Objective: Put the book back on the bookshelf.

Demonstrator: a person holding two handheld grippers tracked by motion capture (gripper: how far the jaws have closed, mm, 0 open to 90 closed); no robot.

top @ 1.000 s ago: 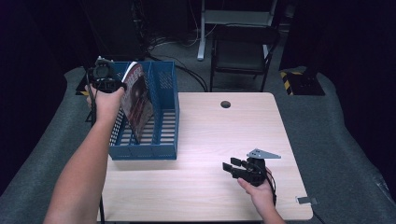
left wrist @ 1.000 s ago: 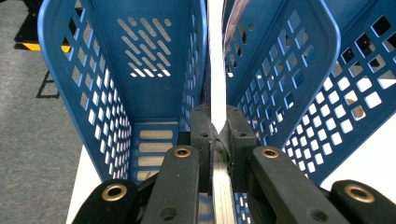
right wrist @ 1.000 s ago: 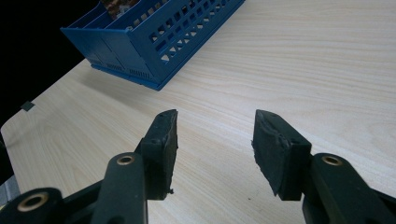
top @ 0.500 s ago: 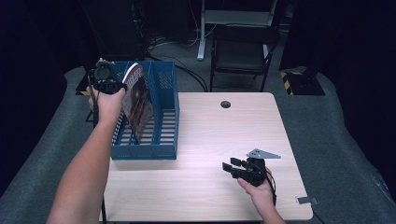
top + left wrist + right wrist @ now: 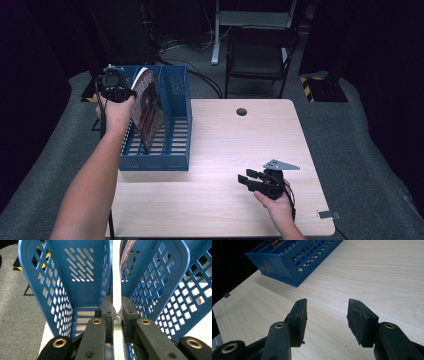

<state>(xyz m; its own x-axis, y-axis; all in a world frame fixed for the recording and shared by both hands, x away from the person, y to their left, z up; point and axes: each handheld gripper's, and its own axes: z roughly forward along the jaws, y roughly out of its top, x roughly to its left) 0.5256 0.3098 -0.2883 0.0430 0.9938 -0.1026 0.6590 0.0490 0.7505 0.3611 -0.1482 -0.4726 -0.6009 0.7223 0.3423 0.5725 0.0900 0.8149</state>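
Observation:
A blue slotted file rack [image 5: 175,145] stands on the left part of the wooden table [image 5: 225,150]. A thin book with a dark red cover [image 5: 148,107] stands tilted inside it. My left gripper [image 5: 116,85] hovers over the rack's far left corner, shut on the book's white edge [image 5: 116,285], which runs between the pads down into the rack [image 5: 82,277]. My right gripper [image 5: 246,180] rests low near the table's front right, open, with bare wood between its jaws [image 5: 327,312].
A dark cable hole [image 5: 241,111] sits at the table's far middle. A black chair [image 5: 260,55] and a desk frame stand behind the table. A small tag [image 5: 327,215] lies at the front right corner. The blue rack [image 5: 294,260] lies ahead of the right gripper.

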